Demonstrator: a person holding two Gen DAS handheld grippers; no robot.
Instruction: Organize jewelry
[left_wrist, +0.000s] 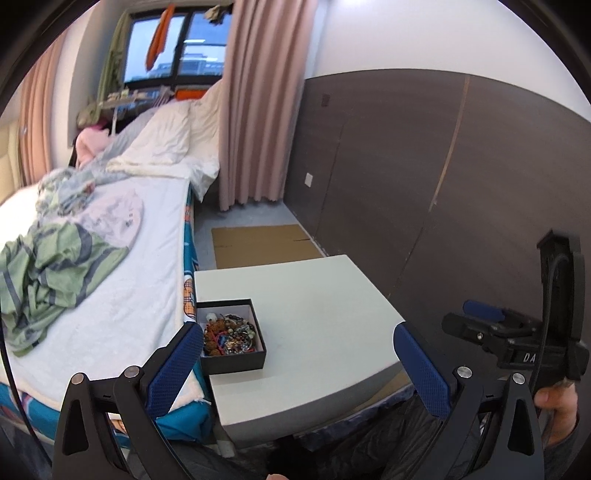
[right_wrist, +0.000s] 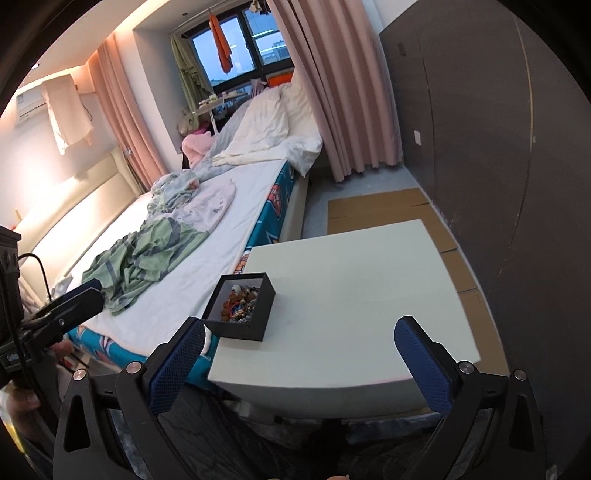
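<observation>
At the worktop's (left_wrist: 314, 295) left edge, hard by the bed (left_wrist: 110, 295), sits the black box (left_wrist: 236, 360) heaped with jewelry (left_wrist: 229, 334). From the left wrist, the left tongs (left_wrist: 299, 354) stand wide apart and hold nothing; the box lies just ahead and to the left, close against the left pad, whose tip covers the box's near-left corner. The right tongs (left_wrist: 480, 317) show at the far right, off the worktop edge; whether they are parted I cannot tell here.

From the right wrist, the right tongs (right_wrist: 299, 350) also gape empty. The box (right_wrist: 255, 317) lies ahead and left, turned corner-on. The left tongs (right_wrist: 74, 295) are partly cut off at the frame edge. The left looks nearer. The beads and bracelets are tangled, single pieces hard to make out.
</observation>
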